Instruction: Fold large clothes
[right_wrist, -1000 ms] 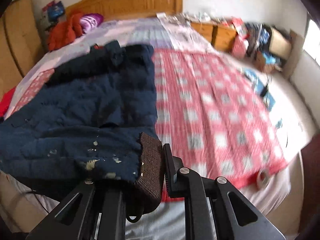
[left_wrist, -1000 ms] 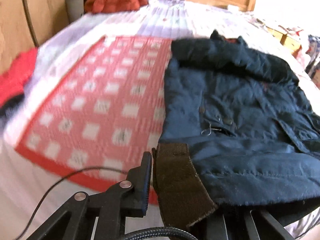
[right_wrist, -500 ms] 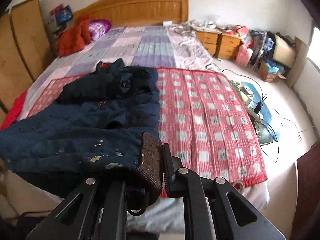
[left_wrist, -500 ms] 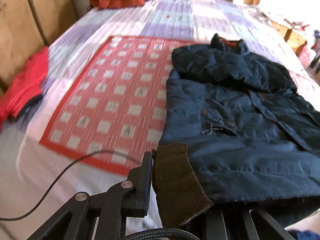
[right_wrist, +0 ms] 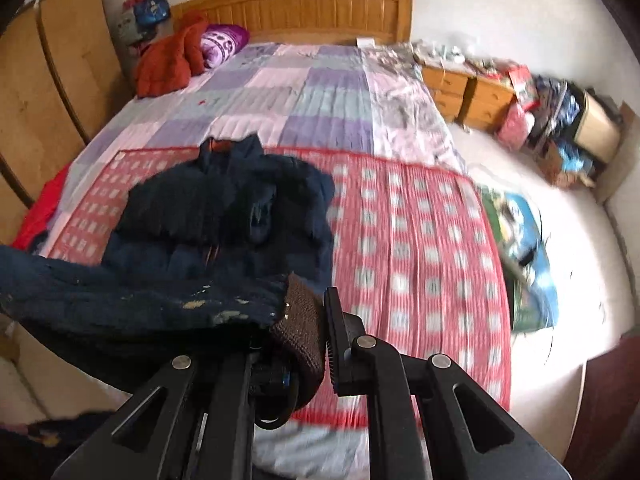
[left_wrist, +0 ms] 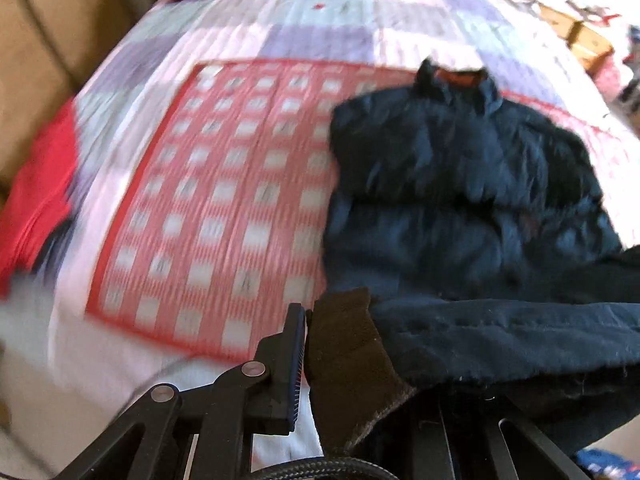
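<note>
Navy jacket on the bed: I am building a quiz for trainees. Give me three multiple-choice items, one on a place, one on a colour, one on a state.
1. Where does the navy jacket's collar end lie?
A. on the red checked mat
B. on the nightstand
C. on the floor

2. What colour is the cuff in the left tool?
A. white
B. dark brown
C. yellow

3. How is the right tool?
A. open, holding nothing
B. shut on a pillow
C. shut on a cuff

Key: 1 A, the collar rests on the red checked mat. 2 B, the ribbed band is dark brown. 3 C, knit fabric sits between its fingers.

Left claw's (left_wrist: 316,344) far finger hidden by jacket (left_wrist: 460,208) hem; checked mat (left_wrist: 224,216) blurred (perhaps lettered).
</note>
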Demonstrator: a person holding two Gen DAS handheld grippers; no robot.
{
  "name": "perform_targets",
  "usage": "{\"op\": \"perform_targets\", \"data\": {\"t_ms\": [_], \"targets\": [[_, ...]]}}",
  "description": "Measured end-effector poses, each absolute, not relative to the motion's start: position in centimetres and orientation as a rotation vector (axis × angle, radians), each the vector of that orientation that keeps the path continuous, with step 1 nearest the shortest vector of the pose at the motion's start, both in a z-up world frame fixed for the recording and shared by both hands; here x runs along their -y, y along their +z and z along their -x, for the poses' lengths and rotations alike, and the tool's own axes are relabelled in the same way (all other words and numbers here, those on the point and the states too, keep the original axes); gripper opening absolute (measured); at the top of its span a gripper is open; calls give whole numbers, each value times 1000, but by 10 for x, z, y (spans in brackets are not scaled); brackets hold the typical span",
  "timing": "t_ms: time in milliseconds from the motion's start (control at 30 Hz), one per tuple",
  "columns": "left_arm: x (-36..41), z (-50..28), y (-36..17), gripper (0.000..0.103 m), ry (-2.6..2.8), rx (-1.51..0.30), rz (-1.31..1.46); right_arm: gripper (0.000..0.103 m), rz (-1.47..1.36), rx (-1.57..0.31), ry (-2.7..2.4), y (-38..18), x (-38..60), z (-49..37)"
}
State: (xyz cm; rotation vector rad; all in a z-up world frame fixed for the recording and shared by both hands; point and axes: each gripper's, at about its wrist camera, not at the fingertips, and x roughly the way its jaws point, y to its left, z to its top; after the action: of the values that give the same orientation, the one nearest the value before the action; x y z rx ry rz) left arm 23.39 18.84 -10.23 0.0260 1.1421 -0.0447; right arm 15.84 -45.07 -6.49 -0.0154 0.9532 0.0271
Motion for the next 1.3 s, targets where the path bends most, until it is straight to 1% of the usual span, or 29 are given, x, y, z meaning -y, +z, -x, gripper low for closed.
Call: {"op": "perform_targets", "data": {"t_ms": [133,233,300,433,567,667,733,767,800,833,867,933,967,1000,1033,1067,1100,1133,1167,1233,1300], "targets": [[-189,-331,-96,18,-134,-1119,-40,14,24,-913,-25,-53,438,-239],[-180,-408,-110,18,-182,-1143,-50,14,18,-912,-64,-60,439,-309],[-174,-463,-136,18,-189,-1189,-47,14,-9,-938,-84,-78,445,-359],[-159,-543,-197,18,-172,-1281,-70,14,13,-999,-107,-128,452,-445],[-146,-598,-262,18,-130,-1389,-98,14,43,-1086,-142,-190,453,-514],[-136,-624,-303,21,-105,-1449,-130,14,40,-1138,-178,-235,459,-549],[-128,-636,-327,25,-98,-1484,-148,15,22,-1173,-193,-264,464,-566],[-125,-639,-337,33,-91,-1488,-163,15,14,-1203,-198,-280,466,-575],[-121,-642,-346,44,-83,-1485,-177,16,1,-1227,-201,-294,468,-583],[-121,-645,-351,48,-76,-1484,-175,17,-4,-1240,-204,-305,470,-588],[-121,-648,-354,52,-74,-1483,-149,21,-10,-1250,-213,-315,471,-593],[-126,-651,-353,54,-100,-1468,-93,24,-30,-1254,-204,-326,474,-599],[-130,-652,-350,60,-111,-1458,-71,31,-26,-1256,-200,-329,474,-601],[-138,-654,-344,66,-132,-1450,-27,36,-16,-1255,-196,-330,476,-604],[-146,-656,-340,70,-165,-1452,32,46,-19,-1256,-188,-328,479,-605],[-159,-660,-335,82,-214,-1462,143,62,-39,-1256,-179,-325,486,-607],[-173,-666,-329,94,-261,-1477,271,69,-75,-1260,-166,-322,495,-610],[-183,-671,-324,97,-281,-1482,341,79,-104,-1270,-157,-318,502,-611],[-192,-677,-310,98,-261,-1459,368,83,-124,-1280,-150,-313,509,-614],[-201,-683,-279,99,-220,-1380,349,85,-92,-1291,-120,-301,510,-617],[-210,-681,-250,101,-228,-1292,387,87,-12,-1295,-93,-286,500,-617]]}}
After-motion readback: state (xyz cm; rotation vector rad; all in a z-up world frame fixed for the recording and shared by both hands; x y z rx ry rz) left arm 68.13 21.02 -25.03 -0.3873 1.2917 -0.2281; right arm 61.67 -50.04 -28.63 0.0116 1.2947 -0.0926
